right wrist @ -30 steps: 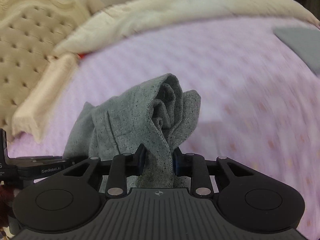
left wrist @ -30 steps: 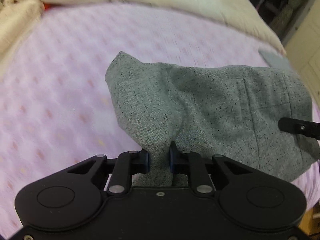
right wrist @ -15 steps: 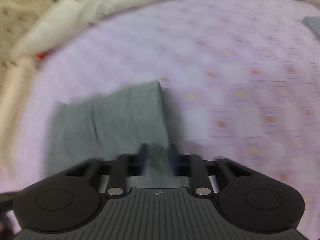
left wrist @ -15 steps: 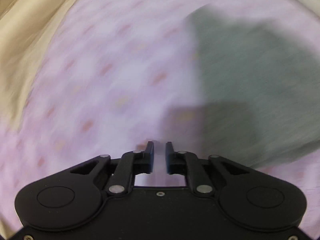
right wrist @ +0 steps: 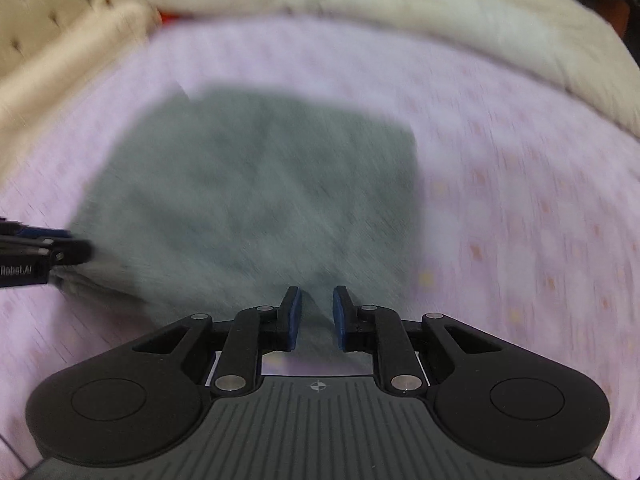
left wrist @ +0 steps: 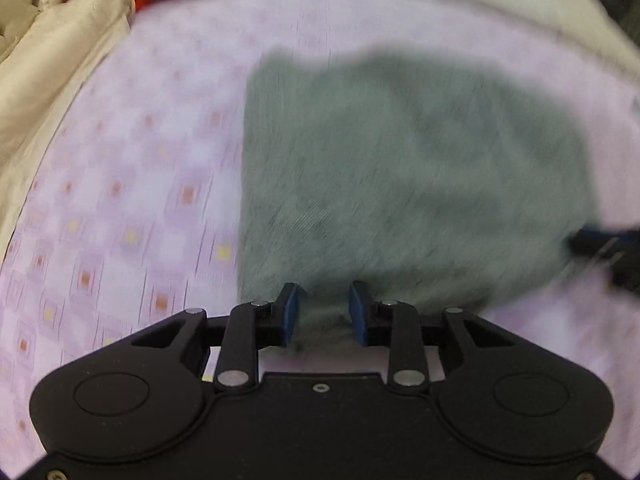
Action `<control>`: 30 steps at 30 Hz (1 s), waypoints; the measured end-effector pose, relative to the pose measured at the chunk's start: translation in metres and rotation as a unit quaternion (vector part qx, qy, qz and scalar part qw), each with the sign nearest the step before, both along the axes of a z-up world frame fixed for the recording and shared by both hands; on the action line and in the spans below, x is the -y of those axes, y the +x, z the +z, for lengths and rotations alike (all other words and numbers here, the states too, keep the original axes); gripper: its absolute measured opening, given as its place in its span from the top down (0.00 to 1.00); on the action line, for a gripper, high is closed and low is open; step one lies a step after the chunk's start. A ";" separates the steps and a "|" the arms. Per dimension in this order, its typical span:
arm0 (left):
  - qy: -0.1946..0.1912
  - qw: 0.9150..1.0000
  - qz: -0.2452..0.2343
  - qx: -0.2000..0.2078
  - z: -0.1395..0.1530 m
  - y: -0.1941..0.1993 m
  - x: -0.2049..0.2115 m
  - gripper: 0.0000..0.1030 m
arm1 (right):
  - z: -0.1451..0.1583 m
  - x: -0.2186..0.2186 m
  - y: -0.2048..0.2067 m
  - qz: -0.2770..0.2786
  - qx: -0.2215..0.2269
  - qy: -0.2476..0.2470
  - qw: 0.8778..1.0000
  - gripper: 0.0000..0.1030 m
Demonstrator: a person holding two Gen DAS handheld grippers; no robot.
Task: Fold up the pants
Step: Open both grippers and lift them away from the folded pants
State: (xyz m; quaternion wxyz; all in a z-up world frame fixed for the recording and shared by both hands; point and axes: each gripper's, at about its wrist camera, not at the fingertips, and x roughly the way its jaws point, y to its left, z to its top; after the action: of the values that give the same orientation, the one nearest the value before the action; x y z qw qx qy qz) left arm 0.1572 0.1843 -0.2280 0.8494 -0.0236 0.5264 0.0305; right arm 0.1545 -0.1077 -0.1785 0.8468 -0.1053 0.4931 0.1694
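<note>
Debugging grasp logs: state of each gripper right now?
Left gripper: jaws apart, grey pants edge between the pads; grip unclear.
Right gripper: same, fabric between parted pads; cannot tell.

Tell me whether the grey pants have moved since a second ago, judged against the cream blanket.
Yes. The grey pants were bunched upright a second ago; now they lie spread flat on the pink sheet, reaching further toward the cream blanket.
</note>
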 end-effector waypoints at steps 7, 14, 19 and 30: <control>0.005 0.997 -0.022 0.078 0.060 0.022 -0.014 0.61 | 0.046 0.005 0.010 0.012 0.069 0.045 0.997 0.83; -0.016 0.997 0.016 0.071 0.033 0.088 -0.027 0.60 | 0.036 -0.040 0.089 0.027 0.109 0.046 0.993 0.83; -0.012 0.999 0.038 0.031 -0.009 0.075 -0.050 0.41 | 0.000 -0.025 0.115 -0.048 0.051 0.016 0.997 0.80; -0.020 0.995 0.090 0.046 0.087 0.014 -0.035 0.45 | 0.078 -0.019 0.040 -0.022 0.080 0.038 0.996 0.79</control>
State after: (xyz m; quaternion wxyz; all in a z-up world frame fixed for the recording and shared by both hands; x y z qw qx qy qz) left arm 0.1707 0.2197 -0.1406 0.8660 -0.0893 0.4827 0.0953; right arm 0.1946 -0.0888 -0.1007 0.8903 -0.0752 0.4195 0.1607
